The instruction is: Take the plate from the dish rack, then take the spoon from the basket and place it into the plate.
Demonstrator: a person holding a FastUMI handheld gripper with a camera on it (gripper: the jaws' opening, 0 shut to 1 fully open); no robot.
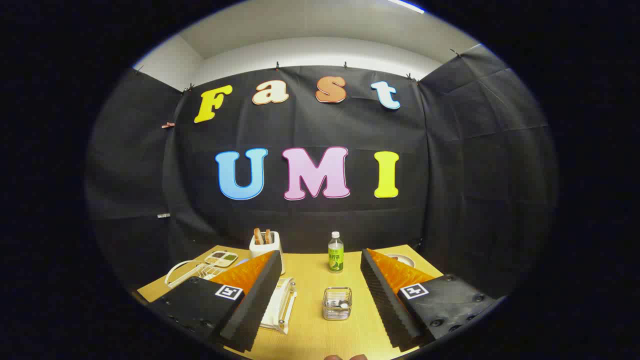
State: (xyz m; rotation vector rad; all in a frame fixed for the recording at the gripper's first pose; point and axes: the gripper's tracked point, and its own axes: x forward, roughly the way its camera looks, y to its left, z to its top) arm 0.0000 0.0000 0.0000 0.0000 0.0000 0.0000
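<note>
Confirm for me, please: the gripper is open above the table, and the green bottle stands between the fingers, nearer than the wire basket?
Not quite. In the gripper view the gripper is open, but the wire basket is nearer; the green bottle stands beyond it on the table.

The pale yellow wood-grain tabletop (315, 325) carries a clear wire-and-glass square basket (337, 303) with a silvery glint inside. Near the far edge stands a green-labelled plastic bottle (335, 252) with a white cap. A white toaster (266, 248) holds two tan-brown bread slices. A white wire dish rack (192, 272) sits toward the left edge. The gripper (320, 290) fingers carry black-and-white square markers.
</note>
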